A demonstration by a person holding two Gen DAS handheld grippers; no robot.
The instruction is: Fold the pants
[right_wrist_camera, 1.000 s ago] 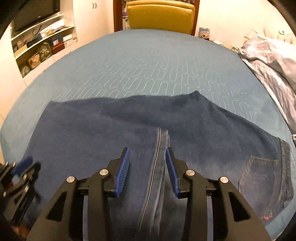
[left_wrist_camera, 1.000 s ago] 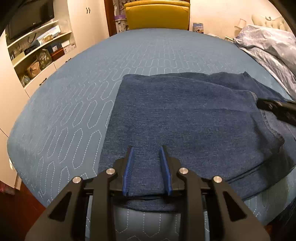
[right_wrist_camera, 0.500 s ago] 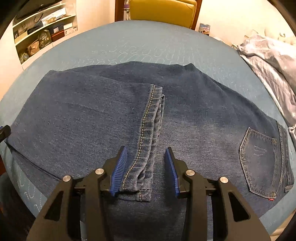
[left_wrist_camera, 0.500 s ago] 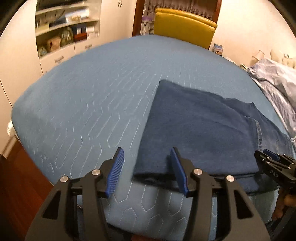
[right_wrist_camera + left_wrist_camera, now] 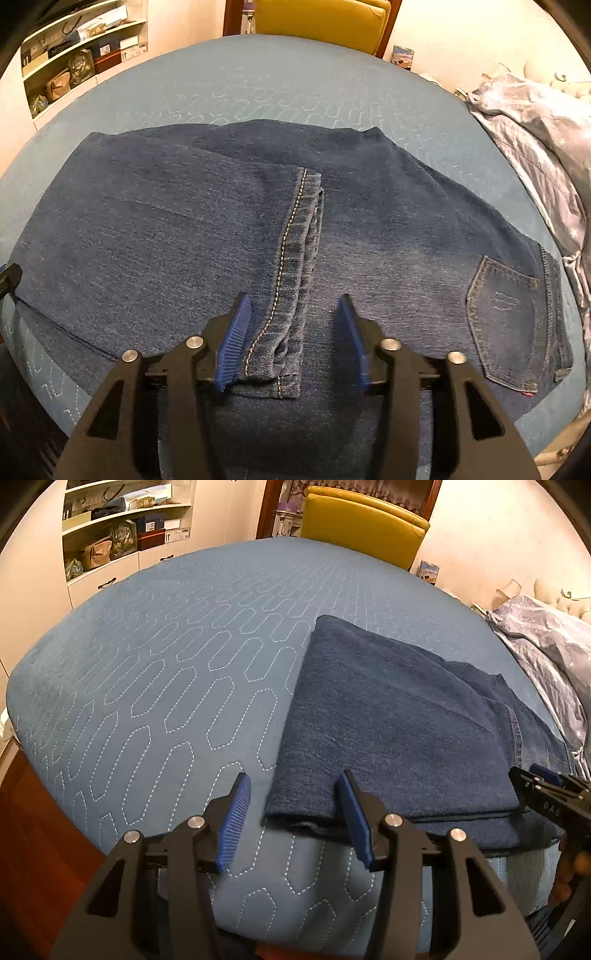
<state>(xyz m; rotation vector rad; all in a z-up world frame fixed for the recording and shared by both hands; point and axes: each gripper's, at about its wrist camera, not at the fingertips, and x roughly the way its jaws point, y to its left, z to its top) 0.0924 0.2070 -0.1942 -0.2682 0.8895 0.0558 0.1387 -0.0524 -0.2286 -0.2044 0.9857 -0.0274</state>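
1. We have the pants folded once on the bed
2. Our left gripper and right gripper gape wide, holding nothing
3. Next we judge: grip the hem, fold again

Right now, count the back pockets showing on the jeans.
1. A single back pocket shows on the jeans, at their right end near the waistband, right of the right gripper. Any other pocket would be hidden by the fold.
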